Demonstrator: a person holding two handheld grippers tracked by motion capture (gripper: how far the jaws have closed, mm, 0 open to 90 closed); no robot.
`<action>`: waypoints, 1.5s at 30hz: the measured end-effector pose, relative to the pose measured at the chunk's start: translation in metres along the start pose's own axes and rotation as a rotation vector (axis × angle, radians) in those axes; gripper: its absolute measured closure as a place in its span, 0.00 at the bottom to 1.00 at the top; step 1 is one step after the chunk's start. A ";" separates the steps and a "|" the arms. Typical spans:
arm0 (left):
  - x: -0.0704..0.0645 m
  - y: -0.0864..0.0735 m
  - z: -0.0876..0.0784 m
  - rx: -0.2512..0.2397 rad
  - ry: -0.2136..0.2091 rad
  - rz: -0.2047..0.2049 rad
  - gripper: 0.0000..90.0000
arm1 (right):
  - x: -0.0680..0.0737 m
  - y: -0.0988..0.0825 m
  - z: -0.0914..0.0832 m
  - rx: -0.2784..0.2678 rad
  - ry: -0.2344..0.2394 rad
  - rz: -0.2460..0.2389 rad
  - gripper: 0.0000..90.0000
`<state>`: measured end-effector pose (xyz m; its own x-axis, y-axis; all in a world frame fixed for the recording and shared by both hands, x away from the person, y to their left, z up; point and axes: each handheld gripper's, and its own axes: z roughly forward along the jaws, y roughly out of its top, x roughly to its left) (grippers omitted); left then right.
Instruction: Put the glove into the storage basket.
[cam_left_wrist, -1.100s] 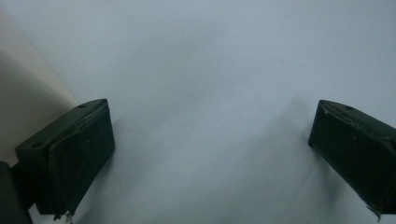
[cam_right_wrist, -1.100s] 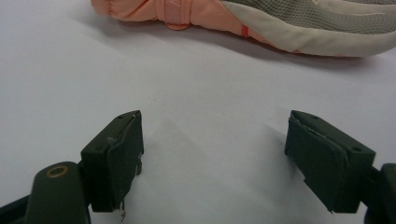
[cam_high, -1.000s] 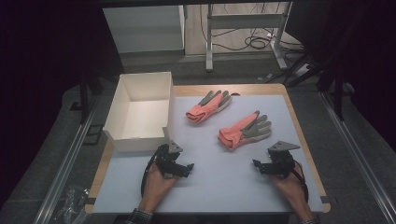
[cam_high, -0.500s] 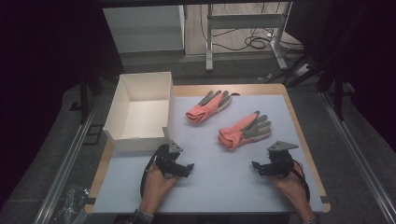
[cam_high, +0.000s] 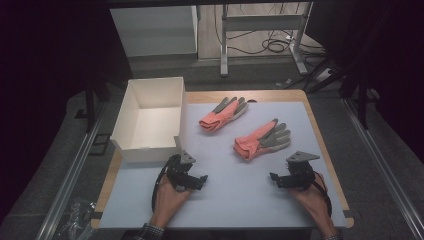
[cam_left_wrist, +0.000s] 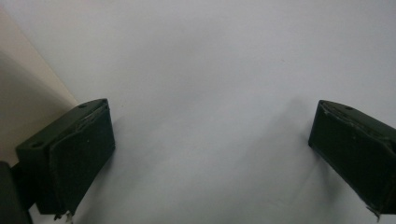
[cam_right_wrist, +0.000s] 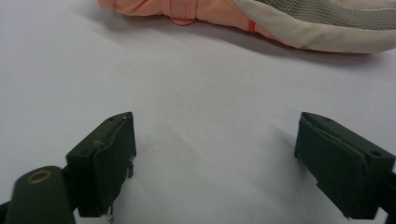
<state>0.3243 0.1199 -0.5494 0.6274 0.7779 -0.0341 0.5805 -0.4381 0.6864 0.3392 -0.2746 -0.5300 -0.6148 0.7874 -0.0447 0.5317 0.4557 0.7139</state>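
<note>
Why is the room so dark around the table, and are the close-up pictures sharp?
In the high view the light falls on the table alone, so the floor around goes black. In the left gripper view the fingers look soft and cast faint shadows. In the right gripper view the near glove is slightly blurred, with a shadow under its edge.

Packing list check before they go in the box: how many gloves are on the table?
2. One glove lies farther back, just right of the white box; the nearer glove lies ahead of the right gripper. None seen inside the box.
</note>
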 end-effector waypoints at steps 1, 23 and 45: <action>0.000 0.000 0.000 0.001 0.000 0.001 0.01 | 0.000 0.000 -0.001 -0.003 -0.002 0.002 0.20; 0.000 0.000 0.000 0.003 0.000 0.004 0.01 | -0.016 0.040 -0.002 -0.036 0.022 0.082 0.46; 0.000 0.000 0.000 0.002 -0.001 0.002 0.01 | -0.032 0.096 0.047 -0.004 -0.108 0.206 0.48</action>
<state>0.3242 0.1202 -0.5492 0.6293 0.7765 -0.0331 0.5802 -0.4410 0.6847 0.4371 -0.2363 -0.4924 -0.4275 0.9036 0.0276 0.6368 0.2794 0.7186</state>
